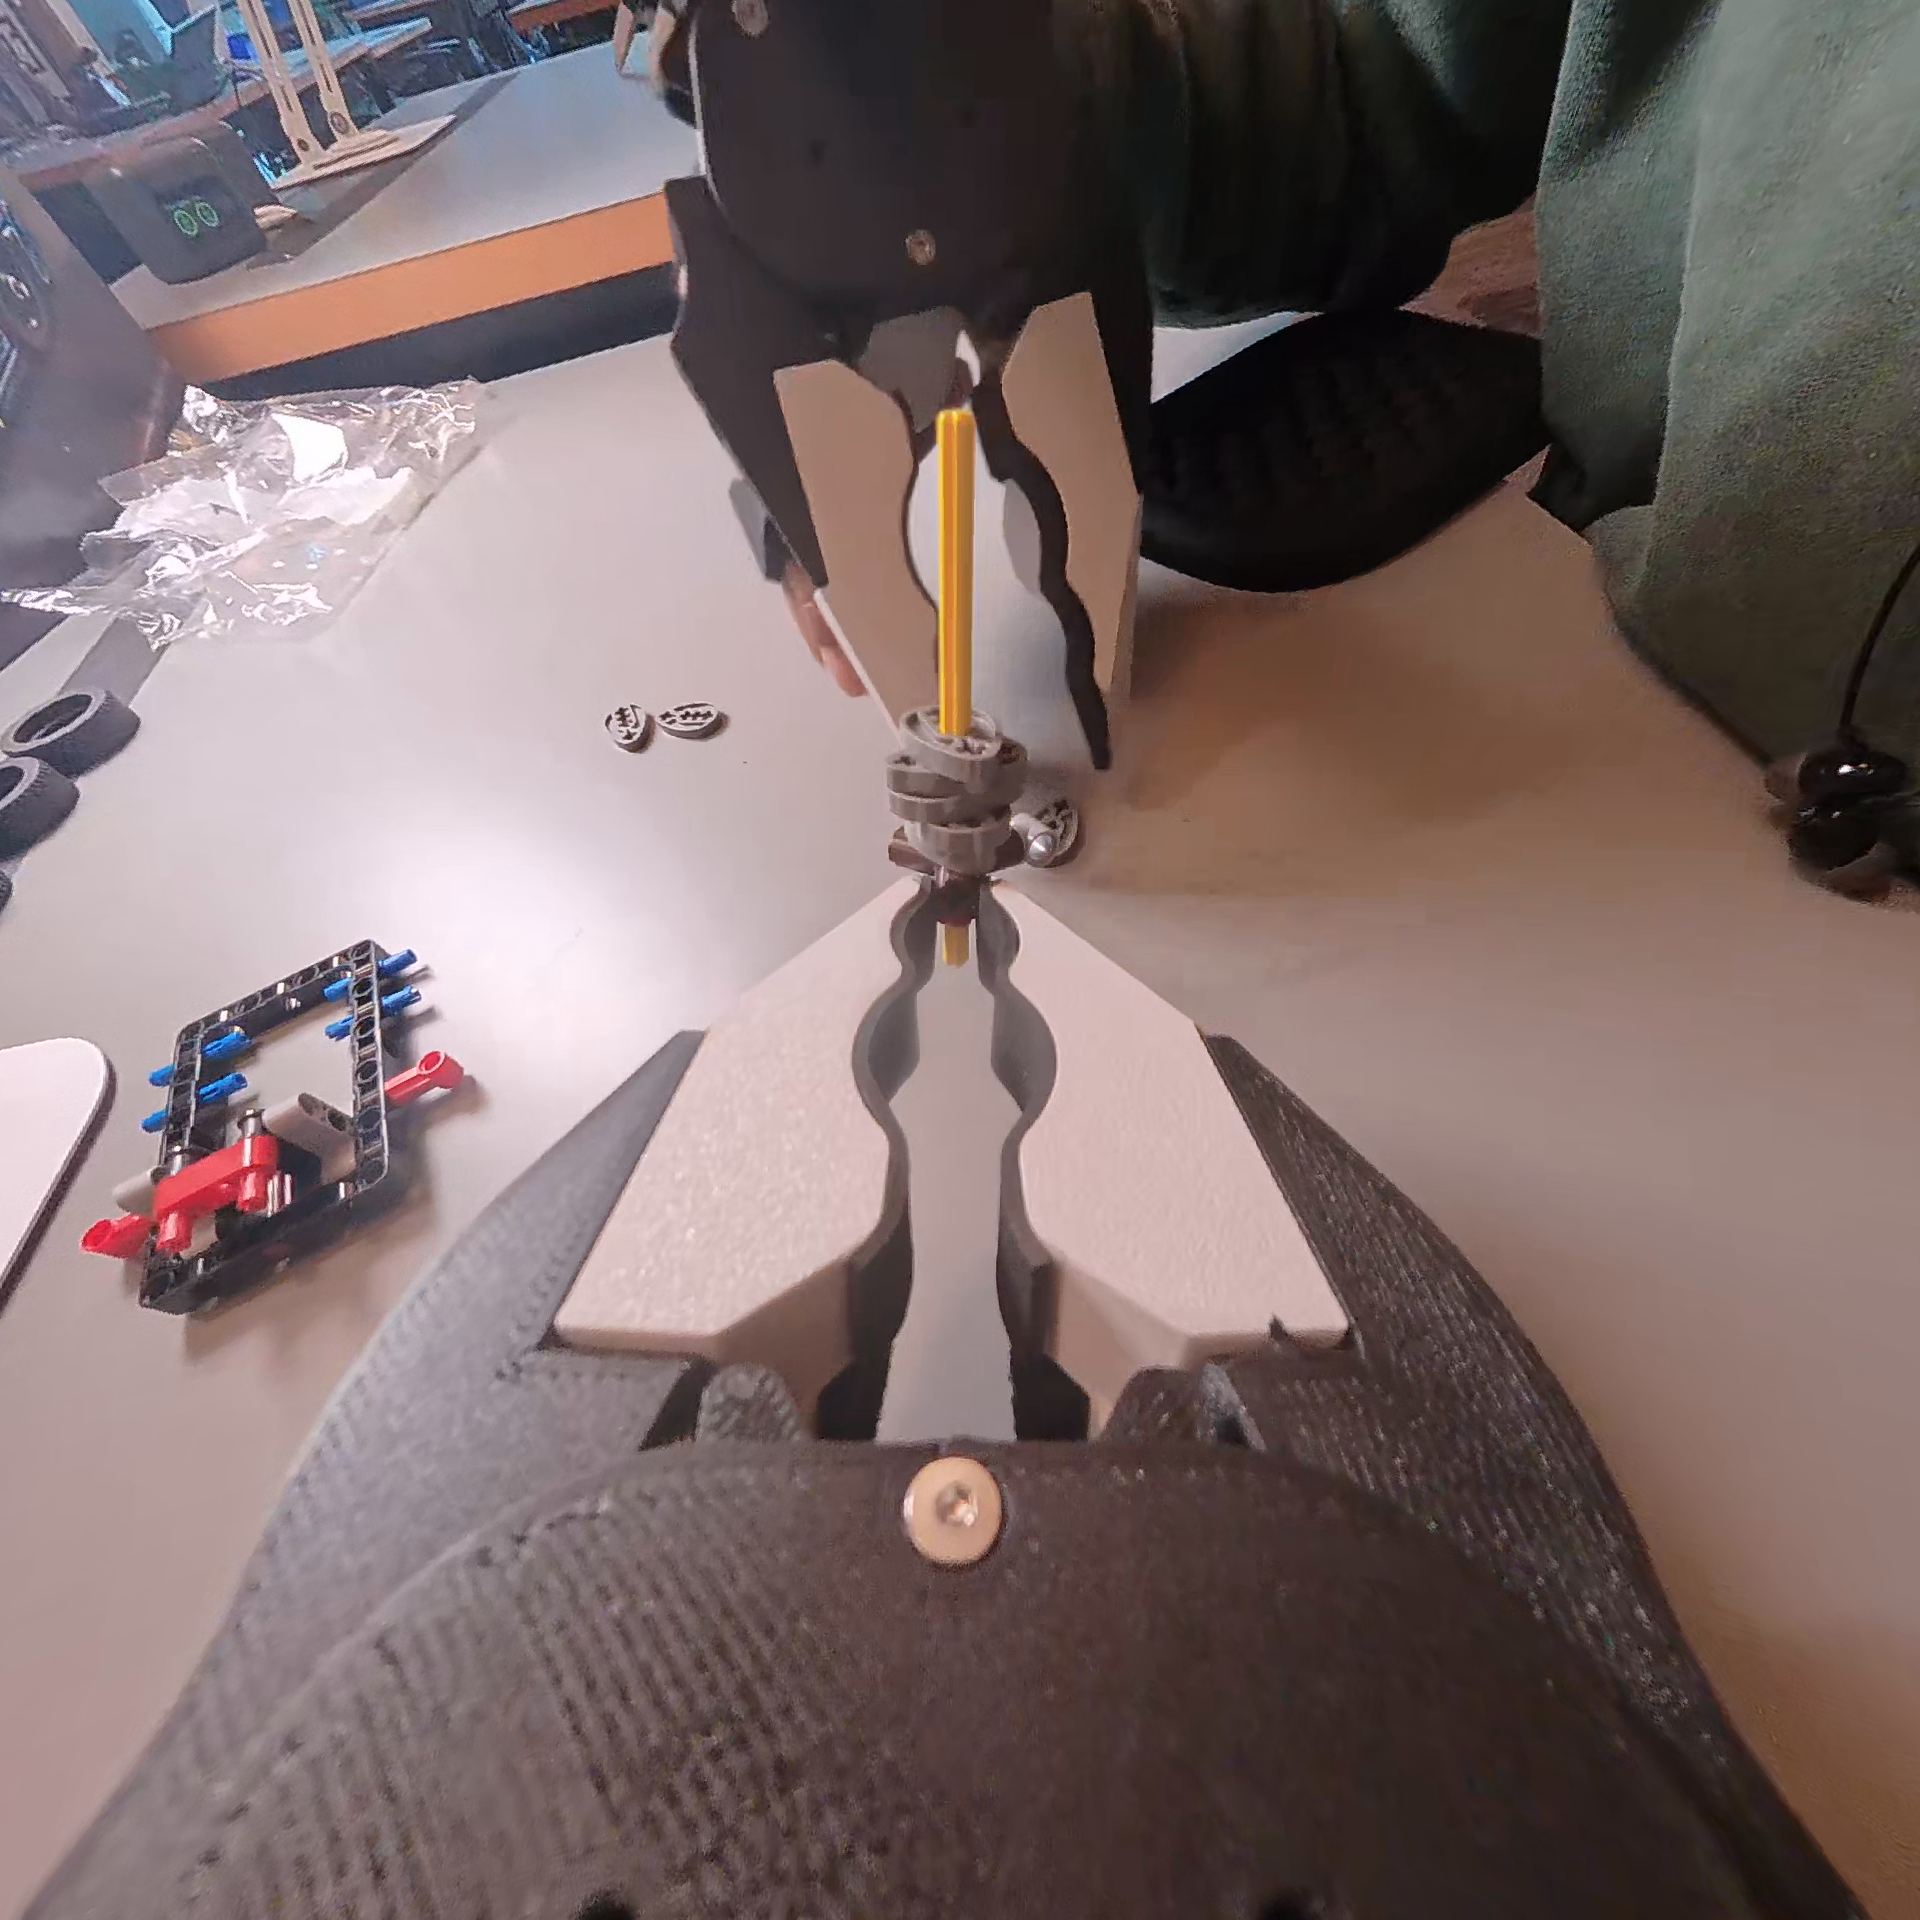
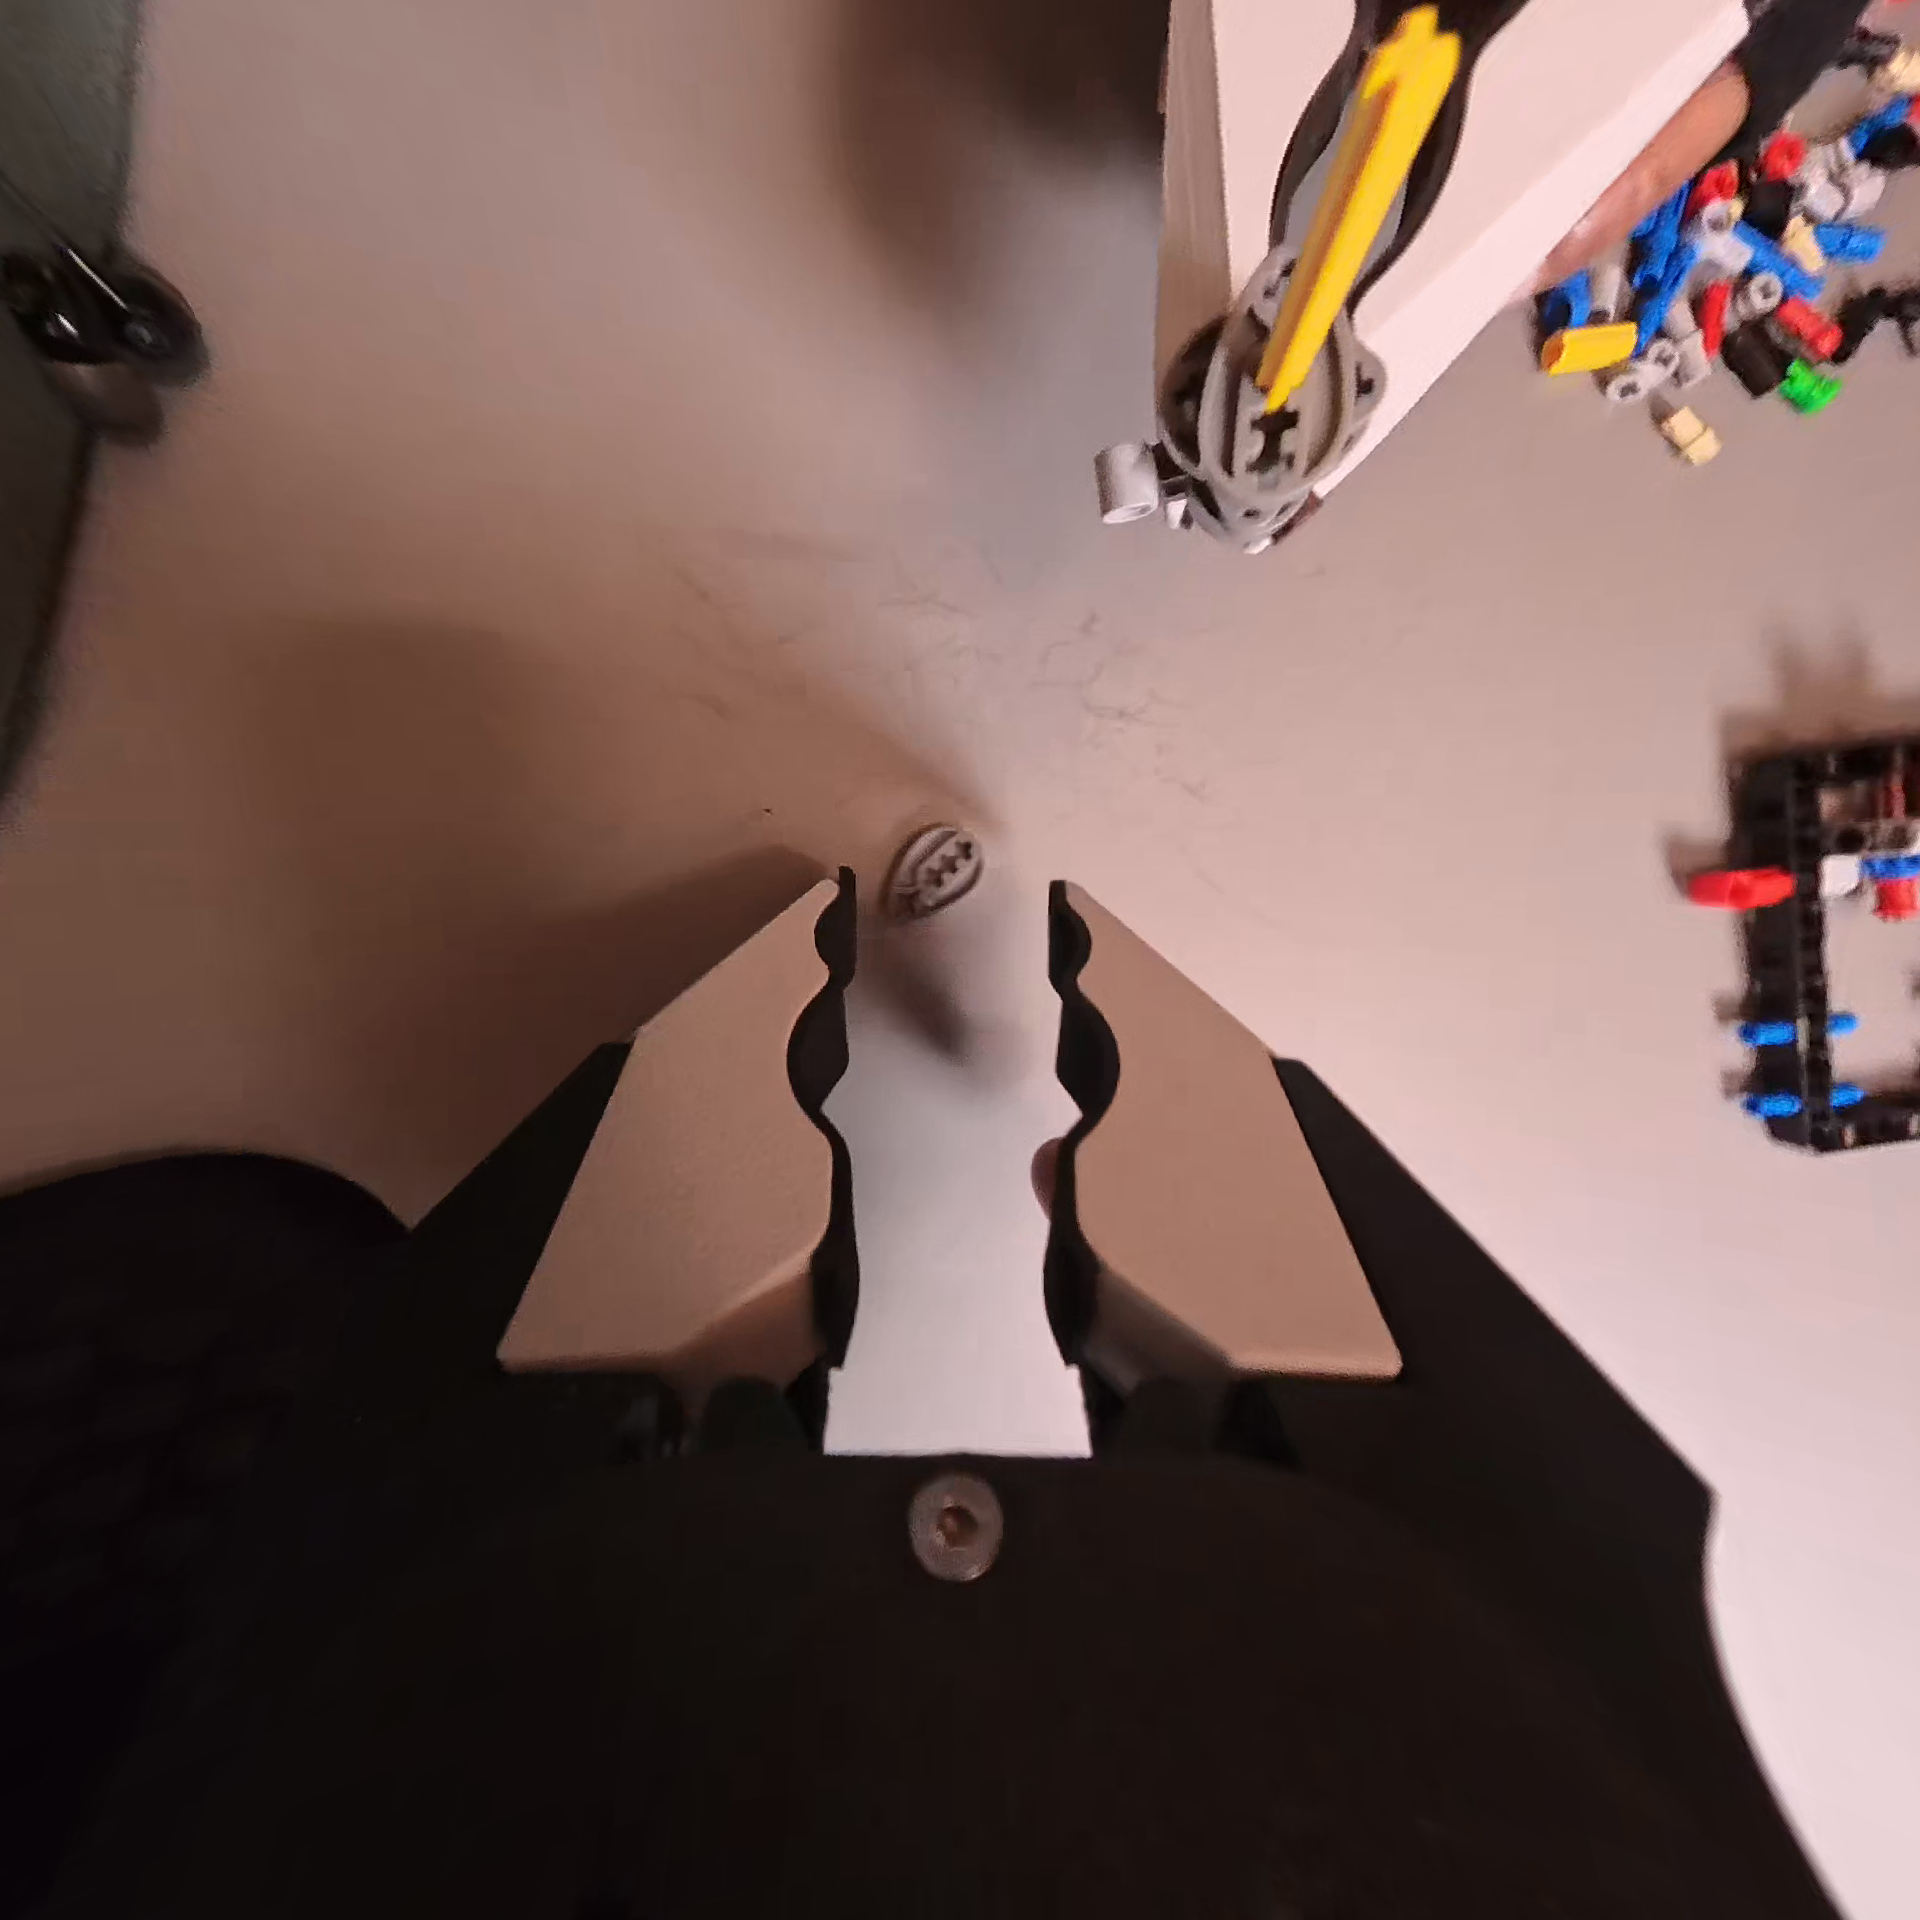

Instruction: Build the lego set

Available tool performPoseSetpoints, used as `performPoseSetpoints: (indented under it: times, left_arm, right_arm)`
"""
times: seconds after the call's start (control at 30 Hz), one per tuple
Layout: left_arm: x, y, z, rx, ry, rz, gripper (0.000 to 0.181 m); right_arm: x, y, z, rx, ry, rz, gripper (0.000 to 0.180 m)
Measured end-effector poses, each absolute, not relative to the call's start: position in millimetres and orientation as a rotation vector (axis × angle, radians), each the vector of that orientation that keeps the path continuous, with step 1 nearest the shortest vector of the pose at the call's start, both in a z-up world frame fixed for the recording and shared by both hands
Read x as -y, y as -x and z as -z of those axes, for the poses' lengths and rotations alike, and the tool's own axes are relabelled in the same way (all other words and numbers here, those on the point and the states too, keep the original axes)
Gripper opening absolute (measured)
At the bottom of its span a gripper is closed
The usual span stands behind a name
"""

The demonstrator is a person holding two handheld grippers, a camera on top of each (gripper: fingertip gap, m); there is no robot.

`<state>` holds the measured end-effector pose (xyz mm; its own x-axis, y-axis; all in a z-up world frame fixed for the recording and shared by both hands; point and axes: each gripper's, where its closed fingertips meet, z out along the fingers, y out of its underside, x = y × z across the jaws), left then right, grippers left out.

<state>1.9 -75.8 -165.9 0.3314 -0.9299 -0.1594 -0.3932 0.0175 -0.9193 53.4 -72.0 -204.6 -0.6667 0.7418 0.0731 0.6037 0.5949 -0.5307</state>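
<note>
My left gripper (image 1: 951, 902) is shut on a yellow axle (image 1: 954, 561) that carries a stack of grey oval pieces (image 1: 951, 790). It holds the axle upright just above the table. The axle (image 2: 1340, 239) also shows at the top right of the right wrist view. My right gripper (image 2: 948, 888) is open and points down at the table. A single grey oval piece (image 2: 935, 871) lies flat between its tips, untouched. From the left wrist view, the right gripper (image 1: 992, 732) hangs just behind the axle, and that piece (image 1: 1062, 821) lies beside the stack.
A black frame with blue pins and red parts (image 1: 291, 1122) lies to the left, also in the right wrist view (image 2: 1829, 935). Two more grey ovals (image 1: 665, 720), tyres (image 1: 62, 727) and a crumpled plastic bag (image 1: 260, 499) lie beyond. A pile of loose pieces (image 2: 1714, 270) is at the right. A person in green (image 1: 1714, 312) sits close by.
</note>
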Motion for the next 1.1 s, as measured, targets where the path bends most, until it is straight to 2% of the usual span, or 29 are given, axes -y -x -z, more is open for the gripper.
performPoseSetpoints:
  times: [0.13, 0.27, 0.4, 0.6, 0.83, 0.9, 1.0, 1.1]
  left_arm:
    - [75.3, -0.6, 166.2, -1.238, 1.57, 0.66, 0.005]
    - [75.7, -0.8, 167.0, -1.244, 1.573, 0.656, 0.005]
    - [76.0, 0.0, 166.9, -1.245, 1.577, 0.641, 0.005]
    - [75.6, 1.0, 168.8, -1.246, 1.585, 0.653, 0.005]
    - [75.6, 0.8, 168.9, -1.244, 1.588, 0.651, 0.005]
    - [75.5, 0.9, 169.1, -1.243, 1.59, 0.653, 0.005]
    - [75.5, 0.9, 169.1, -1.243, 1.592, 0.659, 0.005]
    - [75.6, 1.2, 169.0, -1.241, 1.594, 0.663, 0.005]
  right_arm:
    - [75.7, -57.3, 210.9, 2.474, 1.258, -0.639, 0.028]
    - [84.2, -50.3, 216.4, 2.499, 1.208, -0.645, 0.021]
    - [91.5, -48.4, 209.1, 2.549, 1.035, -0.653, 0.021]
    - [84.4, -51.3, 212.3, 2.495, 1.183, -0.67, 0.026]
    - [102.3, -44.6, 203.8, 2.508, 0.966, -0.804, 0.018]
    - [99.2, -43.2, 199.1, 2.489, 0.966, -0.807, 0.025]
    - [94.8, -50.9, 206.9, 2.529, 1.069, -0.771, 0.047]
    - [94.3, -54.8, 216.1, 2.538, 1.101, -0.746, 0.044]
